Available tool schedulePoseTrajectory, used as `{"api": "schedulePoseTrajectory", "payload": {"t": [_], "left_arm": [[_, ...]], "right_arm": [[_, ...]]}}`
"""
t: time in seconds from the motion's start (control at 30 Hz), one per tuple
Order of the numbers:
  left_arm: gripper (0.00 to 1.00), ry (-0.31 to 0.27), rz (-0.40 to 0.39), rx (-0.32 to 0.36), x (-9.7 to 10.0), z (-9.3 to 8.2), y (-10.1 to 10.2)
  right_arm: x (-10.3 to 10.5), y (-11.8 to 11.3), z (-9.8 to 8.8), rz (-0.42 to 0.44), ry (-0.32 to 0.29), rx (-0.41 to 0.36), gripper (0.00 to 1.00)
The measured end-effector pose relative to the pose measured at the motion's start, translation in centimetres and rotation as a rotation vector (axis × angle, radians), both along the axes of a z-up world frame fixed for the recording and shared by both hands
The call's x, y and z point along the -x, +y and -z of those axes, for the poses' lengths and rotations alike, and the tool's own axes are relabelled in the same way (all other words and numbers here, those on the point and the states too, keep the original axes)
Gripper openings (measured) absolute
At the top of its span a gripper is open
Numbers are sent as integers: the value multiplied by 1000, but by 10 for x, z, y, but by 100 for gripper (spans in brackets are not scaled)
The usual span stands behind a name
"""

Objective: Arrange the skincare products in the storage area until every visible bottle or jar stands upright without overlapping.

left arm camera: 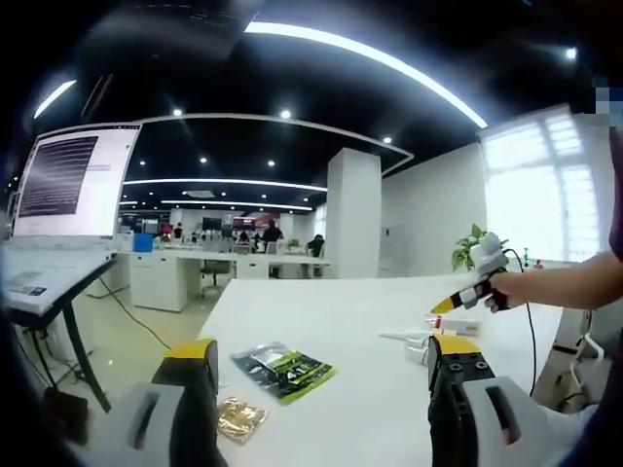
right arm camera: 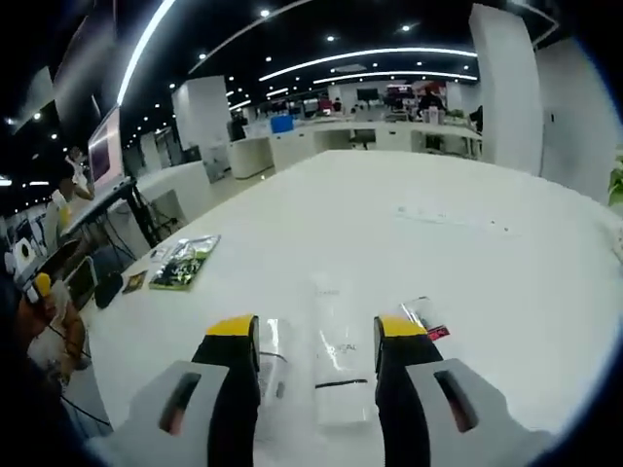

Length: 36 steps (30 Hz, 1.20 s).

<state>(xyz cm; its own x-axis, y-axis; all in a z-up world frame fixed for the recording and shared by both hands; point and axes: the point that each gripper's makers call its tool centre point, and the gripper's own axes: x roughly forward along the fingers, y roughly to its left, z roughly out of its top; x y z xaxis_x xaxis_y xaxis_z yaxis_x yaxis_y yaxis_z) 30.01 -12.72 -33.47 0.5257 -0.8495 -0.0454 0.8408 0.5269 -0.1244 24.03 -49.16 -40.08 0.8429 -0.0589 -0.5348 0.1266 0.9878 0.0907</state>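
A: Count? Jaws?
B: Left gripper, right gripper: both wide apart, empty. Two foil packets near table edge; clear packaged items, possibly three, under right jaws. Far tabletop open.

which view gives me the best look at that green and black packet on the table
The left gripper view: the green and black packet lies close, between the fingers, print facing up. In the right gripper view it sits smaller, far left near the table edge.
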Motion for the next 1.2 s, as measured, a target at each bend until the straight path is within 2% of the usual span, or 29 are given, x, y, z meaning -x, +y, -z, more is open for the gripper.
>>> {"api": "schedulePoseTrajectory", "payload": {"t": [0.03,0.13,0.2,0.3,0.33,0.43,0.53,0.73,0.93,1.0,1.2], "left_arm": [[92,3,0,-1,1,1,0],[92,5,6,-8,2,2,0],[91,4,7,-10,2,2,0],[91,2,7,-8,2,0,0],[91,0,5,-7,2,0,0],[91,2,-3,-4,2,-1,1],[91,3,-5,-9,2,1,2],[91,6,-6,-26,2,4,2],[91,2,-17,-20,-2,1,4],[91,4,-20,-24,-2,3,5],[90,13,-23,-30,-2,8,6]], "right_arm": [[-4,-4,5,-8,17,-9,46],[-9,-13,16,-30,84,25,44],[-12,-16,24,-37,119,10,42],[-15,-19,29,-46,142,1,40],[-16,-21,36,-58,180,7,40],[-19,-23,43,-82,220,12,40],[-22,-28,44,-93,243,38,38],[-30,-30,54,-130,306,40,36],[-36,-26,61,-153,343,8,37],[-33,-20,69,-178,391,-11,35],[-33,-17,71,-182,399,-36,32]]}}
